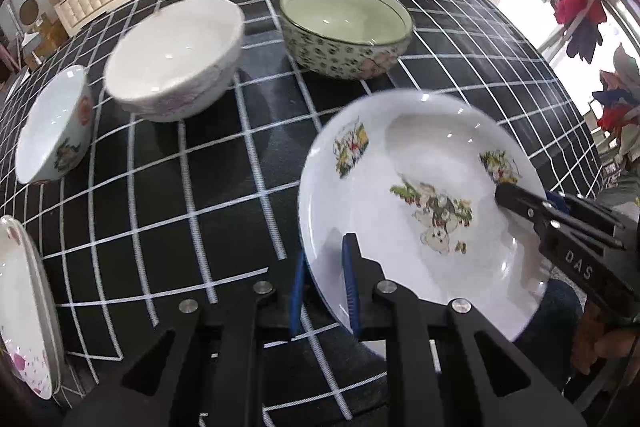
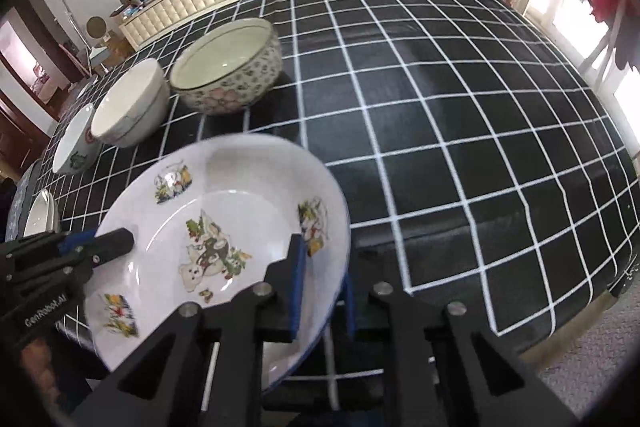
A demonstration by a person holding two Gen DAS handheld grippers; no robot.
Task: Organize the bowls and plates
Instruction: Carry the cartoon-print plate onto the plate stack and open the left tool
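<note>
Cartoon plate (image 1: 404,195) nearest; 3 bowls (image 1: 176,59) behind on checked tablecloth (image 1: 192,195).

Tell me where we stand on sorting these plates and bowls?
Done: nothing visibly stacked yet. In hand: the cartoon plate, gripped at opposite rims by the left gripper and the right gripper, both shut on it. Left: the patterned bowl, the white bowl and the small bowl stand separately on the checked table; another plate waits at the left edge.
</note>
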